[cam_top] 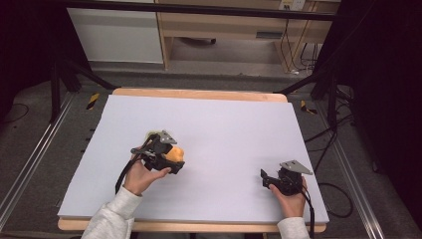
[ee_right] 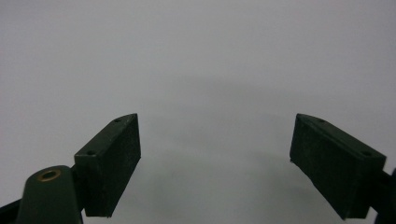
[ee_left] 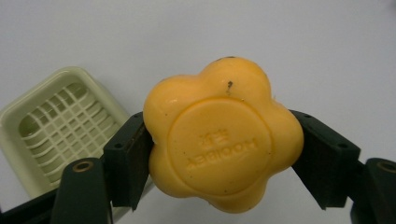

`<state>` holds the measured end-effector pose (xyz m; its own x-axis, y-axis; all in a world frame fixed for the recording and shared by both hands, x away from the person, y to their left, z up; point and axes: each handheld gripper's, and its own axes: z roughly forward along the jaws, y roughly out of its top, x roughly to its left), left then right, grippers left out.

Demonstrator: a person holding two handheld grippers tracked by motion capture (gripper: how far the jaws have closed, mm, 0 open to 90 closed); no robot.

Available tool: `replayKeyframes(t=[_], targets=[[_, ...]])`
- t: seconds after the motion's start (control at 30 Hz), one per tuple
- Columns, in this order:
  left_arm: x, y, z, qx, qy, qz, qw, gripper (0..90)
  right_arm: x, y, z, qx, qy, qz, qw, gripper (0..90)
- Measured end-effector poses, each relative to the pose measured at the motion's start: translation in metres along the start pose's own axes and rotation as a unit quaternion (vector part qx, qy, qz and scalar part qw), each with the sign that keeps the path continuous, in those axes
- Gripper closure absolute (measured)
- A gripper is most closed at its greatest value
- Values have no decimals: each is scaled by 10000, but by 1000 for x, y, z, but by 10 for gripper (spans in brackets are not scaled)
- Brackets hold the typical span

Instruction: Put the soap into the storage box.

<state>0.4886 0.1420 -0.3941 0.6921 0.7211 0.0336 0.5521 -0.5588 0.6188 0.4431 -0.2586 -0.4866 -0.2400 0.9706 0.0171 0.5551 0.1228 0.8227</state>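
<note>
A person sits at a desk [cam_top: 239,124] covered by a pale sheet, a gripper in each hand. The left gripper [ee_left: 219,158], toward the desk's near left corner, has its jaws closed on an orange flower-shaped soap bar [ee_left: 222,135], pressing into the notches on opposite sides and holding it above the surface. Just behind it, nearer the left edge, lies a cream soap dish [ee_left: 51,126] with a slotted grid insert. The right gripper [ee_right: 217,158] hovers near the near right corner, its jaws spread wide with nothing between them.

The likely step is setting the soap in the dish; doing it well means centring the bar over the grid and keeping it level before letting go.

Raised lettering on the soap appears upside down and seems to read "HOOIBEY", beside small characters too blurred to read.
</note>
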Motion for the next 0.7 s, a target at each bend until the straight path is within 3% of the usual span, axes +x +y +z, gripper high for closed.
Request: replayKeyframes(t=[0.37, 0.7], targets=[[18, 1, -11, -86, 191, -160, 9997, 268, 0, 0, 0, 3, -6, 4, 10000, 165], [36, 0, -12, -136, 317, -426, 9985, 268, 0, 0, 0, 5, 3, 8, 10000, 167]])
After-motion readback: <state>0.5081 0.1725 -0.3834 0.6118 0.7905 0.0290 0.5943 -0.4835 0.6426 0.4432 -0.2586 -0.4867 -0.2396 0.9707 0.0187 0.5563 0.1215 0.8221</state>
